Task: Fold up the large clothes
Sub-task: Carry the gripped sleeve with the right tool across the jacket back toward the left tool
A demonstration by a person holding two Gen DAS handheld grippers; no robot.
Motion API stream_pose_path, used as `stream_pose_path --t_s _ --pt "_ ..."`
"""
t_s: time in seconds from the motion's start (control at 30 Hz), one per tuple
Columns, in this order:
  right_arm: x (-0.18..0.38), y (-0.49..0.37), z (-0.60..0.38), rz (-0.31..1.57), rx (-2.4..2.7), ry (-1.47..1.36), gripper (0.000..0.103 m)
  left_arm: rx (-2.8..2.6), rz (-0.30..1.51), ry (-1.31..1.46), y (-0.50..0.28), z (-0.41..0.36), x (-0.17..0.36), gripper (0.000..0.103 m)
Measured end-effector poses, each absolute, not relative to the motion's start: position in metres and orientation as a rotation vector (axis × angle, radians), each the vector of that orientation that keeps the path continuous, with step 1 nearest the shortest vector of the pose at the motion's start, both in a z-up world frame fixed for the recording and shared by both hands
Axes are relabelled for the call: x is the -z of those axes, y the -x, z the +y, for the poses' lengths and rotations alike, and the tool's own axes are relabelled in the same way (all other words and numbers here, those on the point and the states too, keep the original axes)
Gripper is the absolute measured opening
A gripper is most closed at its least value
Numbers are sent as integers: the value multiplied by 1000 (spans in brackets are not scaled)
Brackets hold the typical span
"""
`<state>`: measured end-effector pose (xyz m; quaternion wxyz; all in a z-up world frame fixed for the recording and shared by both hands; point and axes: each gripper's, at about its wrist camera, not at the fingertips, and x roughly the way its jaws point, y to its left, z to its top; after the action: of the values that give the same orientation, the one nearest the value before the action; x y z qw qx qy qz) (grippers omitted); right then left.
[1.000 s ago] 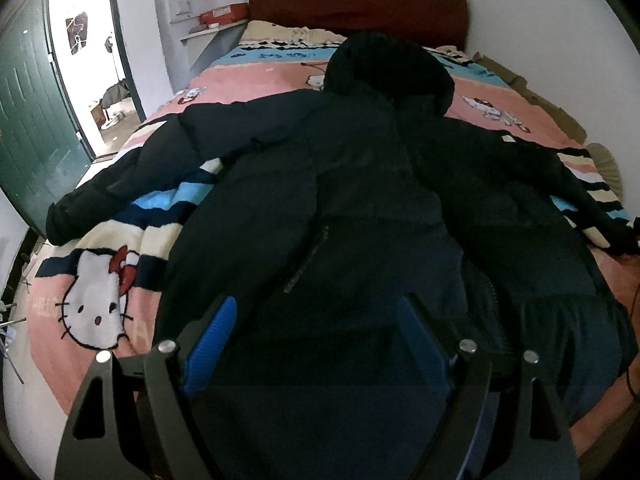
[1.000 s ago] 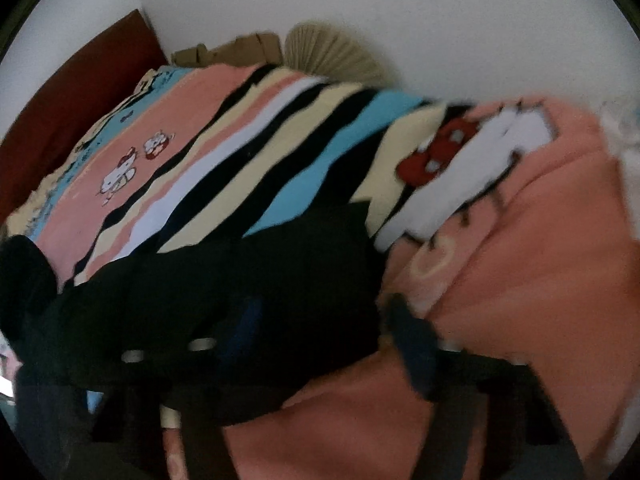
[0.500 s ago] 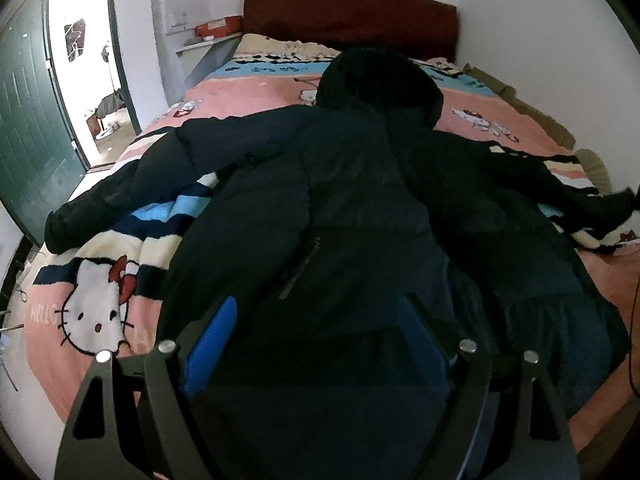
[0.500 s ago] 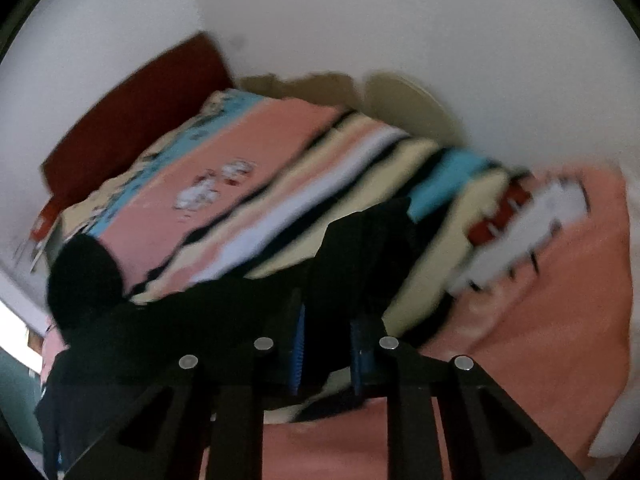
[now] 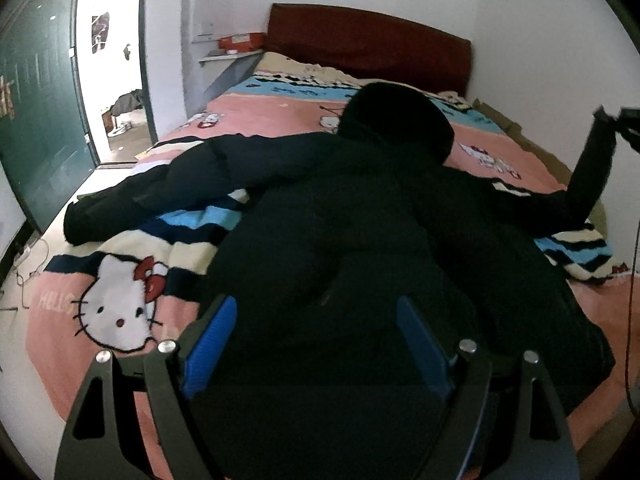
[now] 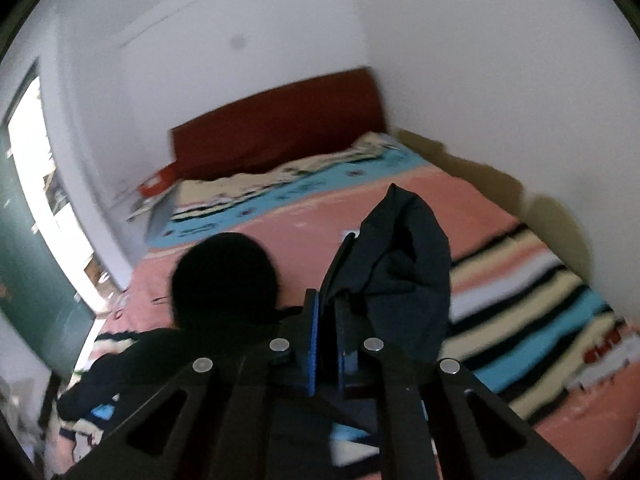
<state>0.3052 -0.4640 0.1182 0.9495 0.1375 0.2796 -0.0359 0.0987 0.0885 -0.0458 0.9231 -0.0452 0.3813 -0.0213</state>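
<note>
A large black hooded jacket [image 5: 360,232] lies spread on the bed, hood toward the headboard, left sleeve [image 5: 160,196] stretched out flat. My left gripper [image 5: 316,340] is open and empty, hovering over the jacket's lower hem. My right gripper [image 6: 328,320] is shut on the cuff of the right sleeve [image 6: 404,256] and holds it lifted above the bed. In the left wrist view the raised right sleeve [image 5: 588,176] stands up at the far right. The hood [image 6: 224,276] also shows in the right wrist view.
The bed carries a pink striped cartoon-cat blanket [image 5: 116,308] and has a dark red headboard [image 5: 368,48]. A white wall runs along the bed's right side. A green door [image 5: 40,92] stands open at the left. A shelf with a red box [image 5: 240,42] is beside the headboard.
My right gripper closed on the right sleeve's cuff and lifted it up off the bed, swinging toward the jacket body. My left gripper stayed open and rose slightly.
</note>
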Motion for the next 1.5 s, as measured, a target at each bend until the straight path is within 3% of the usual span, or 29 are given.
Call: stream_pose_path --t_s 0.33,1.0,1.17,1.23,1.3,1.37,1.5 --pt "-123 -361 -321 582 -174 -184 5 -18 790 166 -100 127 58 83" --pt "47 -401 -91 880 -510 -37 0 -105 837 173 -112 156 83 83" --pt "49 -388 -93 890 -512 -28 2 -99 823 138 -120 152 70 83" --pt "37 -385 -117 871 -472 -35 12 -87 817 112 -129 146 61 83" --pt "27 -385 -140 852 -425 -30 42 -59 815 91 -142 138 50 83" --pt "13 -383 -177 826 -364 -29 47 -19 810 63 -161 126 37 83" --pt "-2 -382 -249 798 -240 -6 47 39 782 5 -206 98 21 83"
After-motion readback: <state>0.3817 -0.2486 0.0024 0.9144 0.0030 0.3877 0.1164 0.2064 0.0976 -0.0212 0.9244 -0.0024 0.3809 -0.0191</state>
